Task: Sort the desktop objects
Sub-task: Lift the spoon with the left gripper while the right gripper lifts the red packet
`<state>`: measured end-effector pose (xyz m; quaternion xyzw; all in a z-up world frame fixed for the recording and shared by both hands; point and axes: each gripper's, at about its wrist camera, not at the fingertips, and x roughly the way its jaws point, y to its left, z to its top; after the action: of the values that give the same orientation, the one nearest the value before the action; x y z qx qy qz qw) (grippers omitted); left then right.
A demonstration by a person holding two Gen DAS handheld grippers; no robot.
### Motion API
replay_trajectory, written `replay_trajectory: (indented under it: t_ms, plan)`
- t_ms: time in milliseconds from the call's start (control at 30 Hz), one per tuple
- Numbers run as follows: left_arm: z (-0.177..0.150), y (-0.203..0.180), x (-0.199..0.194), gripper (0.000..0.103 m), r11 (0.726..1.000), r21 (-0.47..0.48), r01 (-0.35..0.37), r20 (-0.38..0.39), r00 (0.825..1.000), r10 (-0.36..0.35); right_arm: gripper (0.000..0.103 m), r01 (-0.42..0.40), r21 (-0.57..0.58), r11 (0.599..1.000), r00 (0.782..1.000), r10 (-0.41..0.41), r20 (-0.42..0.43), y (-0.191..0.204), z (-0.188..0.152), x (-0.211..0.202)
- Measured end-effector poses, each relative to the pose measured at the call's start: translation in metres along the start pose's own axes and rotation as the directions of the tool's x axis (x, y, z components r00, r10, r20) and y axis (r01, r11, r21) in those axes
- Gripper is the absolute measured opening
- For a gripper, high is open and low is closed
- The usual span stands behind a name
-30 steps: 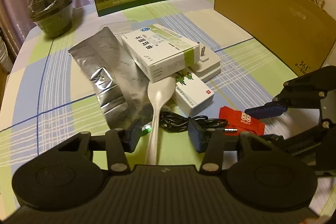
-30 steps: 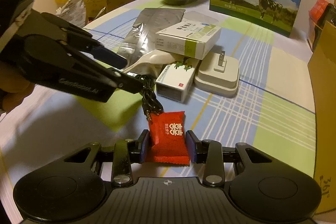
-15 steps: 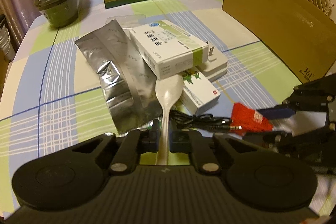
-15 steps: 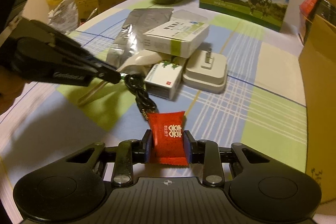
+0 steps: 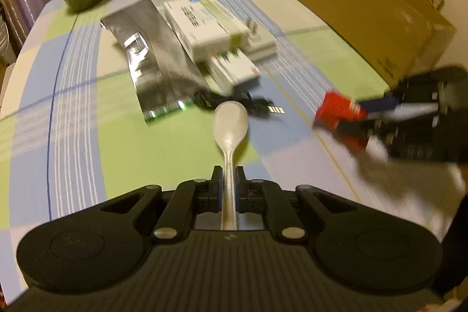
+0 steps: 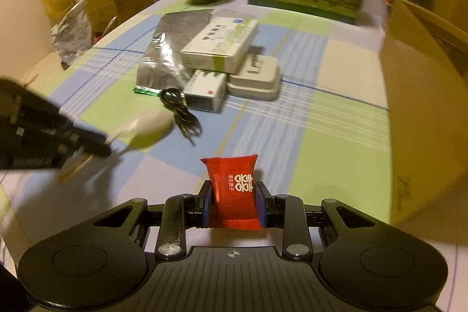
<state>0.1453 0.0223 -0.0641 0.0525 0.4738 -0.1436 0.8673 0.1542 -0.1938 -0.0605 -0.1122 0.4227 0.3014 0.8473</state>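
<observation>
The left gripper [image 5: 228, 186] is closed on the thin handle of a pale spoon [image 5: 230, 125], whose bowl juts forward, clear of the checked tablecloth [image 5: 76, 95]; the grip sits far down the handle, so the long free end could swing or slip through the pads if the hand tilts or jerks. The right gripper [image 6: 236, 202] is clamped on a red candy wrapper [image 6: 234, 183], held upright between the pads and lifted off the cloth; the wrapper looks soft and slick, so it may crumple or slide out under a loose hold. Both views are blurred at the opposite gripper, which suggests quick motion, and the two tools work near one another above the same patch of table, so a collision between them is a fair risk. Just beyond the spoon lies a coiled black cable [image 6: 181, 113], which the bowl could snag and drag. Behind it rests the unsorted pile: a silver foil pouch [image 5: 152, 48], a large white box [image 6: 222, 44] stacked over a small white box [image 6: 204, 91] and touching a white charger [image 6: 257, 78]; a careless sweep could topple this stack. An open cardboard box [image 5: 365, 10] stands to the right, probably the destination, though its high wall may catch a low-carried item.
</observation>
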Motion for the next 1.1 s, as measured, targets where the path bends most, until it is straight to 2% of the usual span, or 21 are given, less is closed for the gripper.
replay_trajectory:
  t_ms: [133,233,333,433,567,700,800,867,1100]
  plan:
    - [-0.020,-0.010,-0.003,0.005,1.000,0.003,0.020,-0.028,0.999,-0.020,0.027,0.001,0.075,0.997,1.000,-0.001,-0.003,-0.007,-0.016,-0.015]
    - [-0.028,-0.017,-0.005,0.009,1.000,0.022,0.017,-0.037,0.999,-0.016,0.027,0.001,0.104,0.995,1.000,-0.001,-0.002,-0.009,-0.024,-0.020]
    - [-0.027,-0.019,-0.004,0.018,1.000,0.029,0.010,-0.032,0.999,-0.009,0.027,0.002,0.101,0.995,1.000,-0.003,0.013,-0.010,-0.026,-0.021]
    - [-0.023,-0.019,-0.001,0.018,1.000,0.026,-0.007,-0.020,1.000,0.007,0.030,0.001,0.100,0.995,1.000,-0.003,0.015,-0.012,-0.027,-0.021]
    - [-0.019,-0.022,0.003,0.018,0.999,0.044,-0.024,-0.013,1.000,0.025,0.046,-0.001,0.105,0.994,1.000,0.000,0.013,-0.013,-0.027,-0.017]
    - [-0.016,-0.024,0.006,0.018,0.998,0.059,-0.030,-0.008,1.000,0.030,0.057,0.007,0.106,0.994,1.000,-0.008,0.008,-0.013,-0.028,-0.016]
    - [-0.015,-0.024,0.008,0.018,0.998,0.061,-0.030,-0.011,0.999,0.031,0.063,0.005,0.108,0.994,1.000,-0.006,0.011,-0.012,-0.028,-0.016]
    - [-0.015,-0.024,0.008,0.006,0.998,0.058,-0.023,-0.013,1.000,0.024,0.064,0.005,0.103,0.995,1.000,-0.006,0.008,-0.011,-0.028,-0.015]
    - [-0.015,-0.030,0.003,0.004,0.998,0.066,-0.024,-0.006,1.000,0.025,0.064,0.004,0.106,0.994,1.000,-0.004,0.003,-0.009,-0.029,-0.014]
